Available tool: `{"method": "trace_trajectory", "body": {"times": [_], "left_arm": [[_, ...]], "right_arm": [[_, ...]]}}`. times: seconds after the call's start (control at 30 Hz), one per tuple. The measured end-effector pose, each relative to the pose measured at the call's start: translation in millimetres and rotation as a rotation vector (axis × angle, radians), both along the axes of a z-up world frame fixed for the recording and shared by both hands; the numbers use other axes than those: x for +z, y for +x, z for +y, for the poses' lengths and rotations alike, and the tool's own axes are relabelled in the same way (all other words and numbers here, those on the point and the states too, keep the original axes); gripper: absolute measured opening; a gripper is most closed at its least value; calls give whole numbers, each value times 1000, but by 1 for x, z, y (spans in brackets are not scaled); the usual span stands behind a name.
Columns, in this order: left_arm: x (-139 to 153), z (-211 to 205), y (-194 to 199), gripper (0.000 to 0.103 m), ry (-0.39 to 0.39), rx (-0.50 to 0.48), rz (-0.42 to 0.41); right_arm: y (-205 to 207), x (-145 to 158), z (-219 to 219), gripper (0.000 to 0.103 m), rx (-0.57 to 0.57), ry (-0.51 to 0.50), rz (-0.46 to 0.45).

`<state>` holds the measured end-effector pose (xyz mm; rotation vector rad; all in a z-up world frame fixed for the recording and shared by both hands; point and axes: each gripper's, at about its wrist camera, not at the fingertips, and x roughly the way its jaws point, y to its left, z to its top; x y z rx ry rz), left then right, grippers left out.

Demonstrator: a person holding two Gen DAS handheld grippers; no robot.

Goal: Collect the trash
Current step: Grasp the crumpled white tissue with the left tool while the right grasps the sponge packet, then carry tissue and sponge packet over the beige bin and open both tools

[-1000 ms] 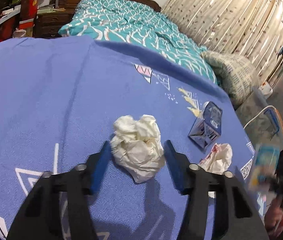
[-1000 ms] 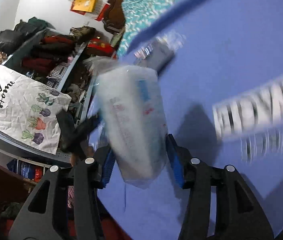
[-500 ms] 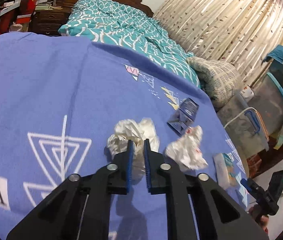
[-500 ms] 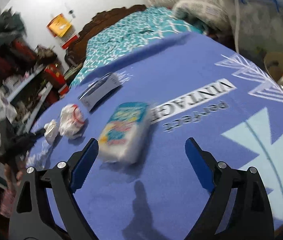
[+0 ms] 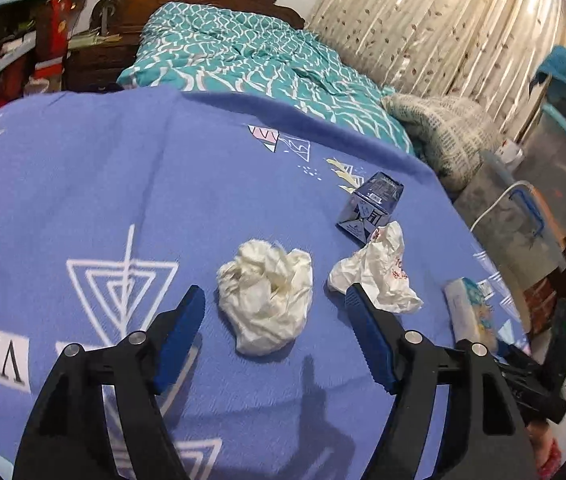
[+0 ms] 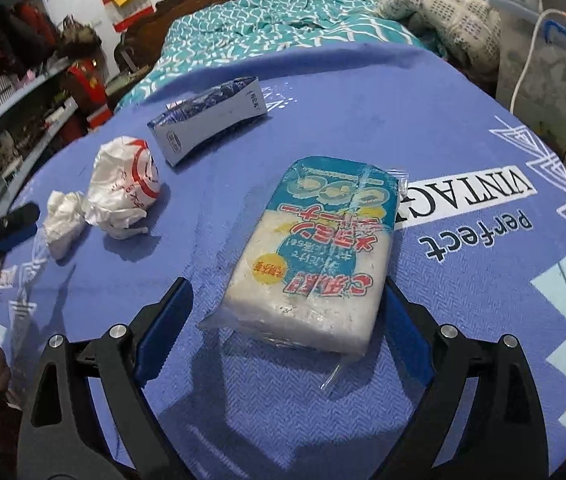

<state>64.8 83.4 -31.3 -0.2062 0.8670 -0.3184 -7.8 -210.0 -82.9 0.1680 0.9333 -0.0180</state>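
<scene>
Left tool [image 5: 275,316], jaws just reopened and apart, straddles the crumpled white paper wad [image 5: 266,294] lying on the blue printed tabletop [image 5: 123,184]; it should descend squarely before closing. Right tool [image 6: 287,322], jaws apart, brackets the blue-and-white plastic-wrapped packet [image 6: 315,256] without clamping it. Flattened blue carton [image 6: 209,118] at 11 o'clock looks empty; no bin visible.

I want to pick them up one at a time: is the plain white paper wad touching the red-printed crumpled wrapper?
Apart. The left wrist view shows a strip of blue cloth between the paper wad and the wrapper.
</scene>
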Motion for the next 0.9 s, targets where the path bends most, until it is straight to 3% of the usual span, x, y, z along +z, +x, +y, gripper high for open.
{"method": "trace_trajectory", "body": {"times": [0.07, 0.1, 0.13, 0.23, 0.37, 0.5, 0.7, 0.9], "left_arm": [[-6, -10, 8, 67, 51, -8, 13], [-12, -14, 13, 64, 78, -7, 33], [-19, -17, 18, 43, 89, -10, 64], [-23, -17, 18, 38, 83, -14, 71], [-17, -7, 3, 37, 1, -51, 77], [-2, -8, -17, 37, -122, -125, 53], [26, -89, -33, 38, -122, -380, 6], [16, -201, -20, 38, -99, -613, 89]], "right_arm": [[-1, 1, -3, 88, -6, -4, 1], [-2, 2, -3, 82, -10, -10, -2], [-3, 3, -5, 67, -8, -27, -11], [-15, 13, -15, 63, -9, -3, -58], [-37, 27, -33, 62, -35, 18, -131], [-51, 28, -49, 62, -49, 14, -137], [-66, 28, -83, 63, -119, -28, -141], [-87, 32, -147, 63, -244, 5, -157]]}}
